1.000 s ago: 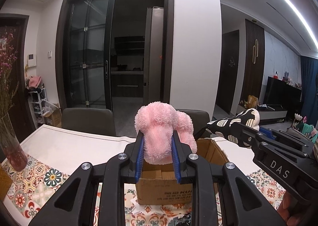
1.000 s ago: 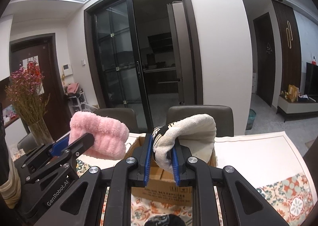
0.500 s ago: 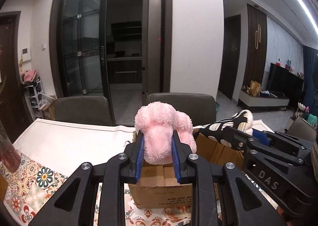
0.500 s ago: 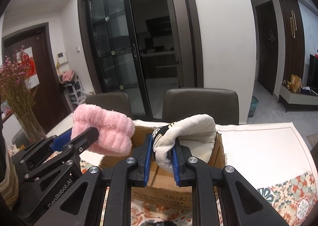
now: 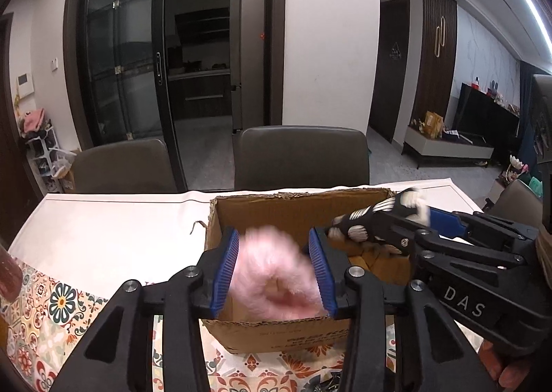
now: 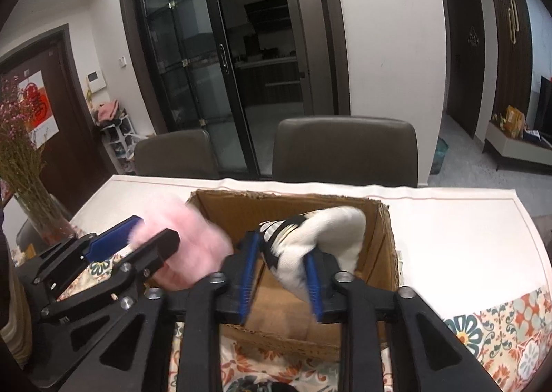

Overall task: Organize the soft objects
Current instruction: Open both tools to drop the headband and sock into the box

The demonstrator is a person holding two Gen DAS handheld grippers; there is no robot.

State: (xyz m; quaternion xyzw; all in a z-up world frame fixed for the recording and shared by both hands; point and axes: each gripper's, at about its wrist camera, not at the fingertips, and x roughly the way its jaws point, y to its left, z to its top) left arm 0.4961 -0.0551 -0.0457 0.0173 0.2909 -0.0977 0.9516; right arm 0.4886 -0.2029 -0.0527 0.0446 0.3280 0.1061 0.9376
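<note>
An open cardboard box [image 5: 296,209] [image 6: 379,247] stands on the table. My left gripper [image 5: 274,271] [image 6: 138,237] is open above the box's left part, and a fluffy pink soft item [image 5: 272,274] [image 6: 186,247], blurred by motion, sits loosely between its blue pads. My right gripper [image 6: 281,274] [image 5: 379,230] is open over the box's right part. A black-and-white patterned soft item [image 6: 321,237] [image 5: 365,223] lies between its pads, blurred too.
The table [image 5: 103,230] has a white cloth and a floral patterned runner [image 5: 51,316]. Two dark chairs [image 5: 300,157] [image 6: 345,150] stand behind it. A glass vase with dried flowers [image 6: 31,185] stands at the left edge.
Both grippers have tilted down over the box and their jaws have opened. The pink item and the patterned item, held firmly before, now slip loose and drop toward the box.
</note>
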